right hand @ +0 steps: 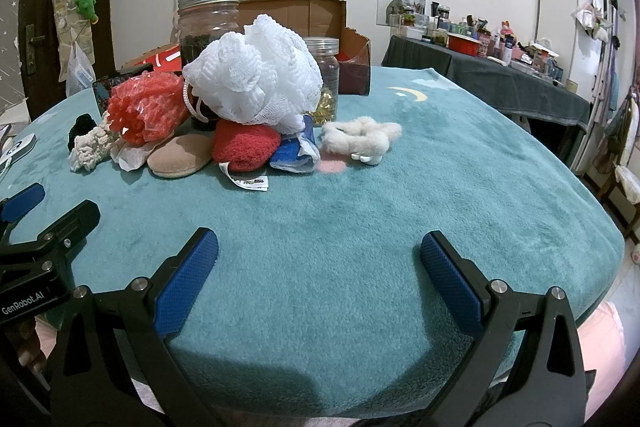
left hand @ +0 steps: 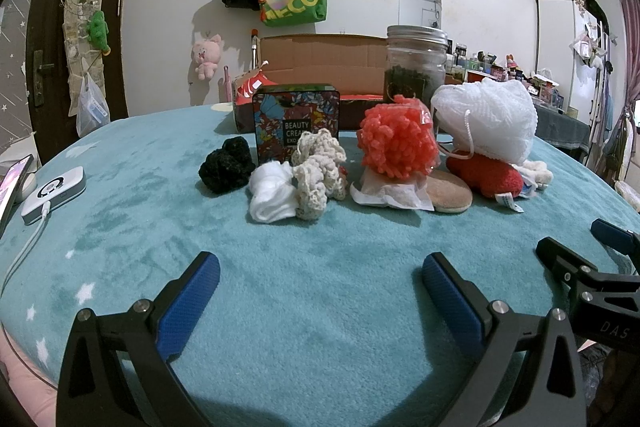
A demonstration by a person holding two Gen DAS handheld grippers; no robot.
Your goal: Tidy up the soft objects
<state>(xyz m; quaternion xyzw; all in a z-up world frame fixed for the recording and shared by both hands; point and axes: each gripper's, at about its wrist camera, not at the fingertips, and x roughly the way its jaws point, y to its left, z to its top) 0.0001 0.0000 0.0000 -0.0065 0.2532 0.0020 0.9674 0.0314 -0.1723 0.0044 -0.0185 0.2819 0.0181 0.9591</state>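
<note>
We are facing a crowded heap at the far side of the desk (left hand: 320, 287), and the stacking is where we see the trouble. The white mesh puff (right hand: 256, 75) rests on top of the red sponge (right hand: 244, 145) and leans against the tall glass jar (right hand: 208, 27); if we pull the sponge or the tan pad (right hand: 180, 155) from underneath, the puff will likely roll off, and a careless reach past it could knock the jar or the smaller jar (right hand: 326, 67) behind. The puff's cord loop could also snag a finger and drag its neighbours along. The coral puff (left hand: 398, 139) sits on crumpled paper, which may lift with it. On the left, the cream crochet piece (left hand: 318, 171) touches the white cotton wad (left hand: 272, 191), so a wide grab could take both; the black scrunchie (left hand: 228, 165) lies just beside them, in front of the printed tin (left hand: 296, 123). The fluffy white piece (right hand: 360, 139) lies apart and looks the safest first pick.

Our left gripper (left hand: 320, 283) has its fingers spread wide, holding nothing, hovering over bare blanket. Our right gripper (right hand: 320, 263) is likewise spread wide and empty, near the desk's front edge, well short of the heap.
</note>
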